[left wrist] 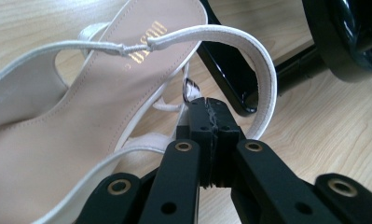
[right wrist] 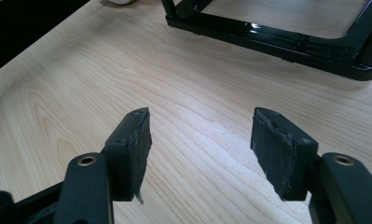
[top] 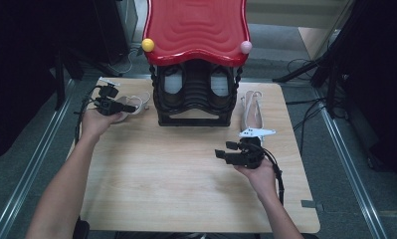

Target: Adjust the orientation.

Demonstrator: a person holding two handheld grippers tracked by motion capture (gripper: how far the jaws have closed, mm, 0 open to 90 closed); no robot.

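A pale slingback sandal (top: 139,102) lies left of the black shoe rack (top: 196,119). My left gripper (top: 130,107) is at it. In the left gripper view its jaws (left wrist: 207,116) are pressed together inside the heel strap's loop (left wrist: 267,84). They sit right at a thin strap (left wrist: 167,106) beside the buckle and seem to pinch it. The sandal's insole (left wrist: 81,121) lies to their left. A second pale sandal (top: 251,114) lies right of the rack. My right gripper (top: 225,150) hovers just in front of it, open and empty, above bare wood (right wrist: 202,149).
The rack carries a red wavy top (top: 196,30) with a yellow ball (top: 148,45) and a pink ball (top: 246,47) at its front corners. Pale things sit inside the rack (top: 173,82). Its black base bar (right wrist: 277,39) lies ahead of my right gripper. Cables run beside the table (top: 305,104).
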